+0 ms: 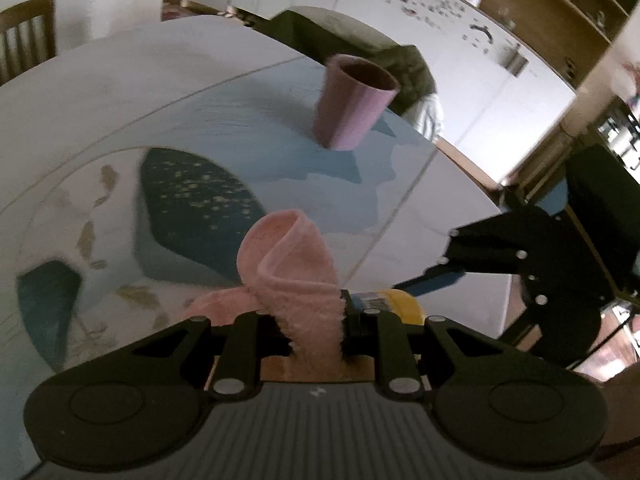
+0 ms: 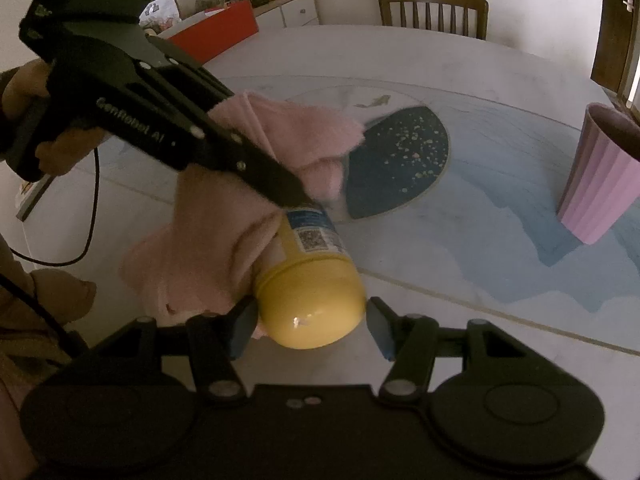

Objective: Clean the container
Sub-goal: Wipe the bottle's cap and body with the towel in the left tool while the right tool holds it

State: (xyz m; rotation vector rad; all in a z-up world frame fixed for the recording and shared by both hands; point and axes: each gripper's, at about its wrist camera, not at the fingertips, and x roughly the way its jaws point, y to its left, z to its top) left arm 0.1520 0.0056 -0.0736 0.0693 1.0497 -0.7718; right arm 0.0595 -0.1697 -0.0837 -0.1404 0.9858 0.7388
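Note:
A yellow container (image 2: 312, 300) with a blue and white label sits between the blue pads of my right gripper (image 2: 312, 326), which is shut on its rounded yellow end. A pink cloth (image 2: 208, 248) is draped over the container's left side and far end. My left gripper (image 2: 296, 196) comes in from the upper left, shut on that cloth and pressing it against the label. In the left wrist view the cloth (image 1: 296, 264) sticks up between my left gripper's (image 1: 308, 316) fingers. Just behind it a bit of the yellow container (image 1: 404, 304) shows, with the right gripper (image 1: 436, 268) at the right.
A ribbed pink cup (image 2: 600, 184) stands upright on the blue patterned mat (image 2: 500, 208) at the right, also the cup (image 1: 352, 104) ahead in the left wrist view. A wooden chair (image 2: 434, 8) stands beyond the white table (image 2: 360, 52). A person's hand (image 2: 24, 84) holds the left gripper.

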